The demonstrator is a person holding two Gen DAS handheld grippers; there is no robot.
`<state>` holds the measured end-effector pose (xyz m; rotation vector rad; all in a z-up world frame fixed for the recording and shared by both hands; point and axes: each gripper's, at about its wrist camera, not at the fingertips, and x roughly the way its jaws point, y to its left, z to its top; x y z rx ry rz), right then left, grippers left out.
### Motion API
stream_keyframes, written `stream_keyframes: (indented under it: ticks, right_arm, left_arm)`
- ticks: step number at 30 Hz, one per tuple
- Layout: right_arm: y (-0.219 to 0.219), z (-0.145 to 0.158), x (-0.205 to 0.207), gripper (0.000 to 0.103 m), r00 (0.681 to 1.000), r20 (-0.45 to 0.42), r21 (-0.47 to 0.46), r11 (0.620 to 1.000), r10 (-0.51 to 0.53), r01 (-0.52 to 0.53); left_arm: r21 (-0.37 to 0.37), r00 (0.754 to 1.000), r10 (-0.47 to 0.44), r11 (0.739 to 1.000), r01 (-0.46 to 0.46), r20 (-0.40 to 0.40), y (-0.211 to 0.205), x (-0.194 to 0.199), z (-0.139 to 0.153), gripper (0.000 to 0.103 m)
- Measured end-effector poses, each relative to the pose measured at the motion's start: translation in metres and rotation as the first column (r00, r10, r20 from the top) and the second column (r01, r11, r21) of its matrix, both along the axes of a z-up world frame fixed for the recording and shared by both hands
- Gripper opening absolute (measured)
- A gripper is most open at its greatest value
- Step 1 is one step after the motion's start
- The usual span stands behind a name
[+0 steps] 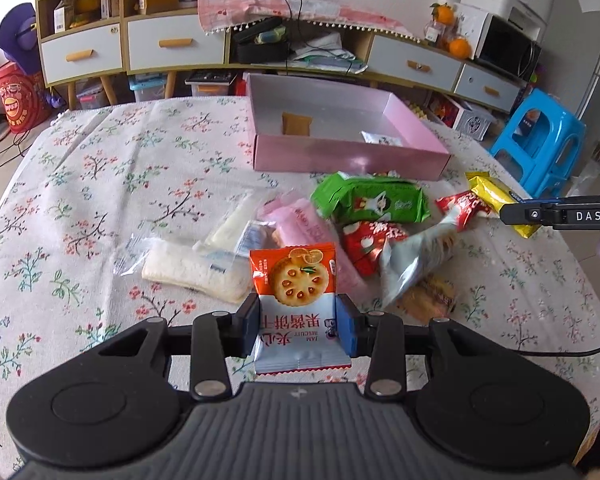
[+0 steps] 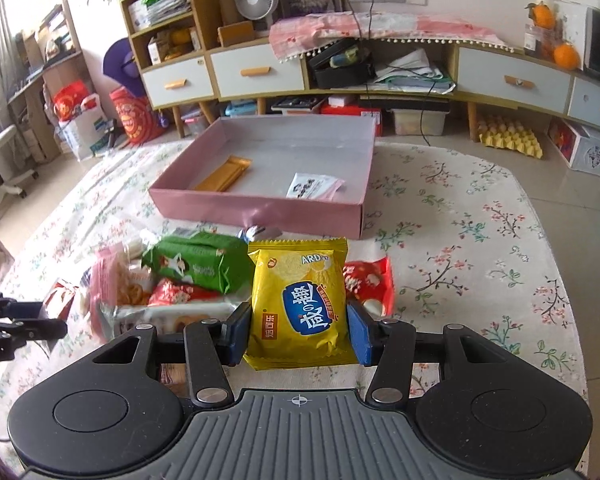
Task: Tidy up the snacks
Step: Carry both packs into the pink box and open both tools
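My left gripper (image 1: 298, 330) is shut on an orange and white jam biscuit packet (image 1: 296, 288), held above the floral tablecloth. My right gripper (image 2: 300, 330) is shut on a yellow snack packet (image 2: 300, 300); it also shows at the right of the left wrist view (image 1: 496, 198). A pink box (image 1: 352, 156) stands at the far side of the table, also in the right wrist view (image 2: 260, 210). It holds an orange packet (image 2: 224, 174) and a white packet (image 2: 314, 186). A pile of snacks lies before it, with a green pack (image 1: 374, 200) and red packets (image 1: 366, 246).
White bread-like packs (image 1: 196, 270) and a pink packet (image 1: 312, 228) lie left in the pile. A silver bag (image 1: 416, 258) lies to the right. A blue stool (image 1: 540, 140) stands off the table's right side. Cabinets with drawers (image 2: 260, 68) line the back wall.
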<state>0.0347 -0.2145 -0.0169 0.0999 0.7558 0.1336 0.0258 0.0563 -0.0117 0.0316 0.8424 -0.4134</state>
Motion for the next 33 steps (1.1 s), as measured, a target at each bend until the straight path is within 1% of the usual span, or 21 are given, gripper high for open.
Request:
stream_keyframes:
  ticks: [12,23,26,29,31,33]
  right_arm:
    - [-0.006,0.016,0.015,0.049,1.000,0.019,0.055,0.998,-0.025,0.024]
    - [-0.003,0.024,0.048,0.049,0.999,0.011,0.114,0.992,-0.051,0.050]
    - [-0.005,0.023,0.062,0.049,0.998,-0.004,0.144,0.988,-0.060,0.060]
    - [-0.008,0.023,0.078,0.049,0.997,-0.017,0.159,0.985,-0.072,0.074]
    - [-0.012,0.022,0.089,0.049,0.997,-0.024,0.182,0.980,-0.075,0.078]
    - [-0.015,0.022,0.102,0.049,0.997,-0.026,0.182,0.980,-0.075,0.079]
  left_arm:
    - [-0.039,1.000,-0.009,0.999,0.010,0.028,-0.019,0.012,0.017,0.036]
    - [-0.069,0.999,0.005,0.998,-0.003,0.038,-0.047,0.044,0.029,0.036]
    - [-0.065,0.998,0.016,0.998,-0.012,0.053,-0.057,0.052,0.031,0.036]
    - [-0.062,0.999,0.014,0.998,-0.011,0.049,-0.066,0.066,0.033,0.036]
    - [-0.056,0.998,0.000,0.998,0.004,0.064,-0.072,0.075,0.037,0.036]
    - [-0.034,0.996,-0.020,0.999,0.023,0.090,-0.078,0.084,0.040,0.036]
